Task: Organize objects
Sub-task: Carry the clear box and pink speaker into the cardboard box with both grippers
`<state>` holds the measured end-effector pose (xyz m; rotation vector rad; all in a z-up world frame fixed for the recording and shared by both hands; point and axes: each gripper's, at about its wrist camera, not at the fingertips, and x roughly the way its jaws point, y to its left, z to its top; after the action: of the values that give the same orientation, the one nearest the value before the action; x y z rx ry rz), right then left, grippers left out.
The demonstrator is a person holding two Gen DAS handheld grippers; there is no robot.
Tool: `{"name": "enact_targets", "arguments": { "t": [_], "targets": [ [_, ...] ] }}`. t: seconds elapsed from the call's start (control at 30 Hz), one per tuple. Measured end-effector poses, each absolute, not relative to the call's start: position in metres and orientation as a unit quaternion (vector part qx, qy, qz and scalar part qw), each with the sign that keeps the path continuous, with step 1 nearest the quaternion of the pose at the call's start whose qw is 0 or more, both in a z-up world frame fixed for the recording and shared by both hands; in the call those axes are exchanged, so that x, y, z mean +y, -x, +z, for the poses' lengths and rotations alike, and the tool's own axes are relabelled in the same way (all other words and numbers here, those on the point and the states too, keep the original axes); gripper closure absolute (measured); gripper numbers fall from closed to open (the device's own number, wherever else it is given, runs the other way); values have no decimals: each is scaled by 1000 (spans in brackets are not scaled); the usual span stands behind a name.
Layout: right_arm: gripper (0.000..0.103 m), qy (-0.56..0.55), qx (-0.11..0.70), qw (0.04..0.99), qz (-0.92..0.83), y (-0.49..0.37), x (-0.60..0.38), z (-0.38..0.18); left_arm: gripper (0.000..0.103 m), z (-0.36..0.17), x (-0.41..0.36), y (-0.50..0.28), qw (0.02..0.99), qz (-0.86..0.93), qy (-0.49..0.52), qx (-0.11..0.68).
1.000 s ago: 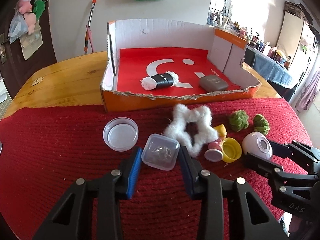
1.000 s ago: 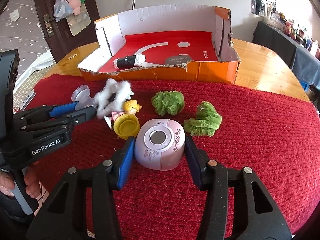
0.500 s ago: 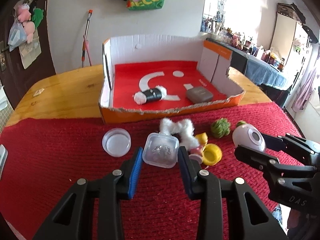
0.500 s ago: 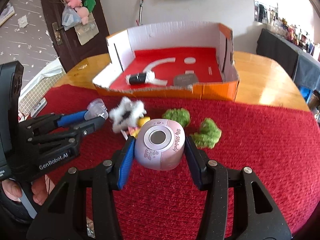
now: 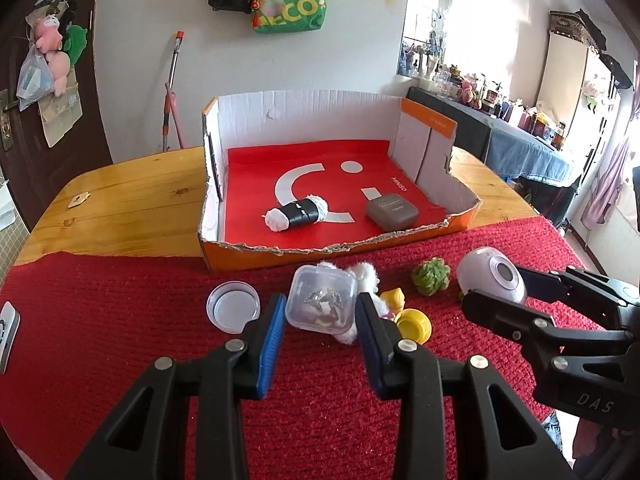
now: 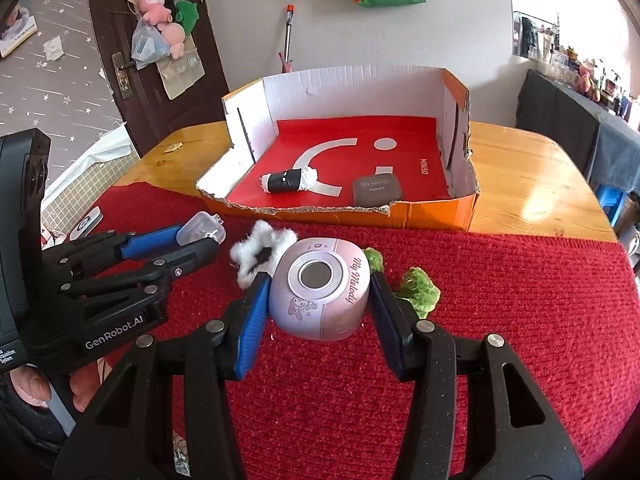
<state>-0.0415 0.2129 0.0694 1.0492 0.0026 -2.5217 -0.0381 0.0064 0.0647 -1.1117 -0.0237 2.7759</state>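
Note:
My left gripper (image 5: 321, 312) is shut on a small clear plastic box (image 5: 322, 303) with metal bits inside, held above the red mat. My right gripper (image 6: 319, 300) is shut on a pink round speaker (image 6: 320, 288), also lifted; the speaker also shows in the left wrist view (image 5: 491, 275). The open cardboard box (image 5: 436, 227) with a red floor stands beyond, holding a black-and-white roll (image 5: 298, 213) and a grey case (image 5: 392, 212). On the mat lie a white fluffy star (image 6: 260, 250), a yellow cap (image 5: 416, 325), a clear round lid (image 5: 233, 306) and green plush pieces (image 5: 431, 276).
The red knitted mat (image 6: 500, 320) covers the near half of a wooden table (image 5: 132, 200). A white device (image 5: 6, 332) lies at the mat's left edge. A dark door (image 6: 132, 40) and a wall with a hanging bag stand behind the table.
Both grippers have risen from the mat and pulled back, each lifting its object: the clear box on the left, the pink speaker on the right. The other things on the mat stayed in place.

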Motion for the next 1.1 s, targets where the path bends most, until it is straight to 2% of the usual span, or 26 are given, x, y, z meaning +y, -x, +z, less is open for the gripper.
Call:
{"name": "enact_targets", "arguments": {
  "t": [1.1],
  "targets": [
    [56, -402, -12, 217, -890, 123, 211, 89, 66, 80, 8, 122, 77, 918, 388, -12]
  ]
}}
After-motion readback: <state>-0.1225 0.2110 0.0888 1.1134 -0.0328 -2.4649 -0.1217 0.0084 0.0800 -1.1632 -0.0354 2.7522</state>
